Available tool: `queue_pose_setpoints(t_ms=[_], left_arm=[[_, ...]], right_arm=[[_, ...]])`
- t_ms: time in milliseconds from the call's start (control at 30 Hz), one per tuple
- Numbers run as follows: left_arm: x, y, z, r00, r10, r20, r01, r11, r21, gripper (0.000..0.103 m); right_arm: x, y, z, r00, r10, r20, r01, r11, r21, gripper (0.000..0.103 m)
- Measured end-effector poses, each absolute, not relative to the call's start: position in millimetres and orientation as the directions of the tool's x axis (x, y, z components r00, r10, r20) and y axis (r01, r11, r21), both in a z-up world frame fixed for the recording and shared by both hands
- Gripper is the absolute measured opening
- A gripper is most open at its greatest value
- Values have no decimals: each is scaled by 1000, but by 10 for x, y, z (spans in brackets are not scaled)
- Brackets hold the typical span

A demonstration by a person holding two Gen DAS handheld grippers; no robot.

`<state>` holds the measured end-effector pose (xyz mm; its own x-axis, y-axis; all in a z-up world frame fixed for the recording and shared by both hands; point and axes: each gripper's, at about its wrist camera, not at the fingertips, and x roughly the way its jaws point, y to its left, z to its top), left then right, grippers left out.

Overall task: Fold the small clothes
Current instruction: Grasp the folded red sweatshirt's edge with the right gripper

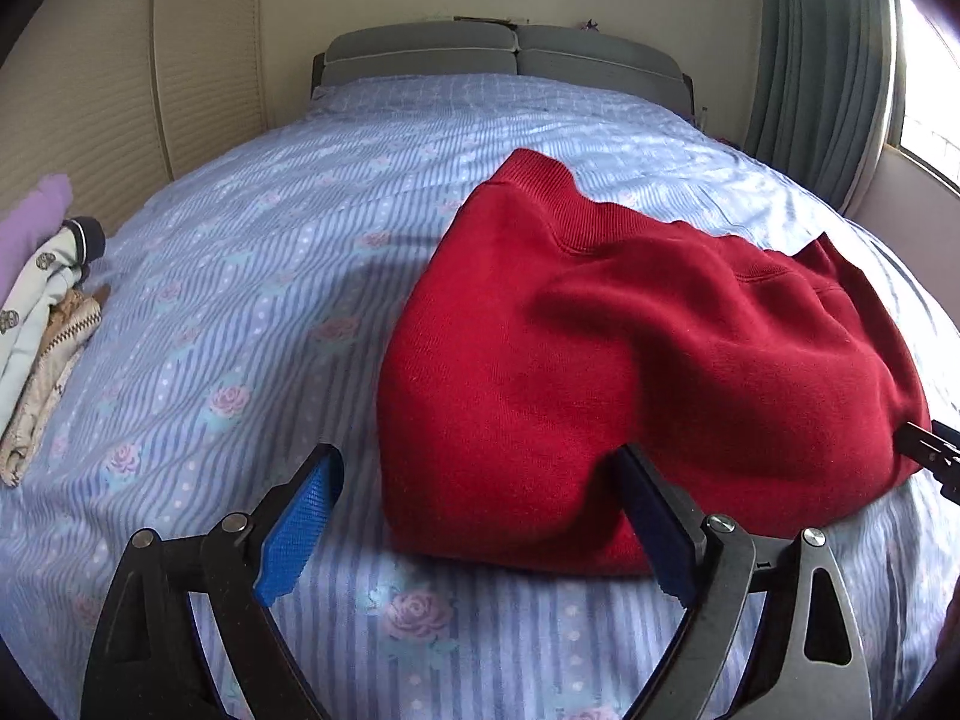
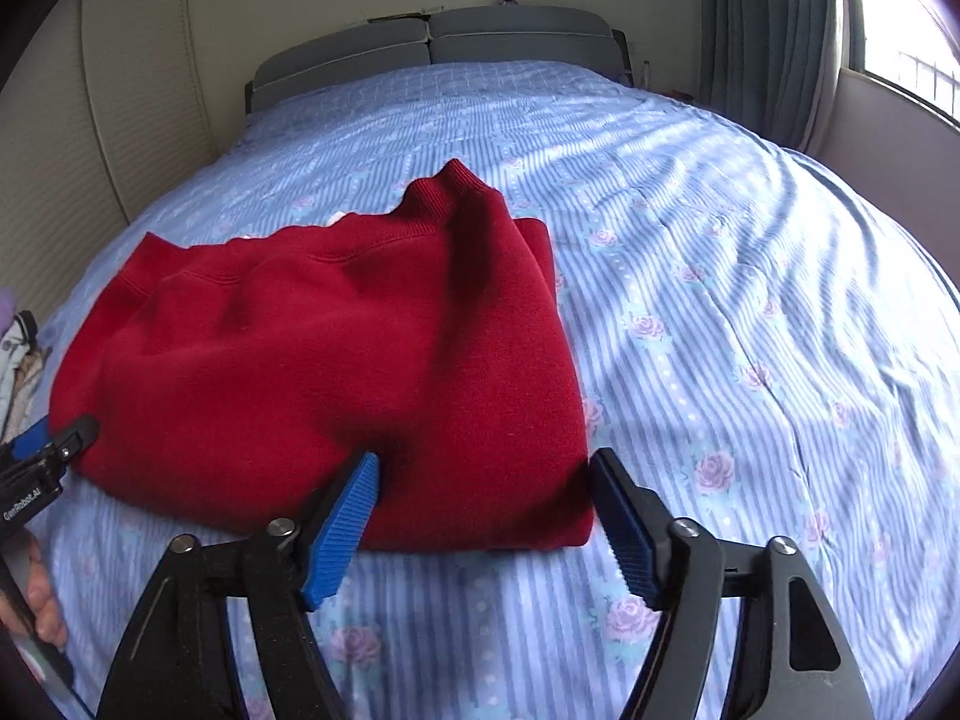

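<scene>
Both grippers are sitting wide open, low in the frame.

The left gripper (image 1: 480, 516) is spreading its blue-padded fingers (image 1: 297, 534) far apart at the bottom of its own view. The right gripper (image 2: 483, 525) is doing likewise in its view, where the left hand (image 2: 42, 597) is showing at the lower left edge, gripping its handle.

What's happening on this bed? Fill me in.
A person is folding small clothes with a claw in each hand. A red sweater lies folded on the blue floral bedsheet. The left claw and the right claw are both open at its near edge, gripping nothing. More clothes lie at the bed's left side.
</scene>
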<state>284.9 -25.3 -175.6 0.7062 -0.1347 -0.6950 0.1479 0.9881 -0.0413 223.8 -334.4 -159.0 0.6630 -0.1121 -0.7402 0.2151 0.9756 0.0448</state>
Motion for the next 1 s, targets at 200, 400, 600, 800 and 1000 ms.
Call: queue_pose_setpoints(t_ms=[200,400,600,800,1000], left_arm=[[2631,-285,-1564,744,-131,-655,144,989,-35,91],[2270,-355,-1318,764,-168,-623,148,985,-84,91],[2111,-391,-1224,762,-176,-623,132,984,-117,91],[2234,-327,-1241,751,-158,-641,80,986,-149,91],[2397,-289,-1229,746,-149,-649,52,985,-166,91]], right_arm=[[1976,-3461,-1433,699,-70,-712,241,960,142,78],[1549,-3661,-1540,743,86,-664,280,861,424,78],[1591,-3654,-1653,766,188,-615,251,793,555,78],[1777,-3718,-1839,764,252,-594,283,696,660,78],[1977,-3748,-1951,772,282,-570,288,644,709,78]])
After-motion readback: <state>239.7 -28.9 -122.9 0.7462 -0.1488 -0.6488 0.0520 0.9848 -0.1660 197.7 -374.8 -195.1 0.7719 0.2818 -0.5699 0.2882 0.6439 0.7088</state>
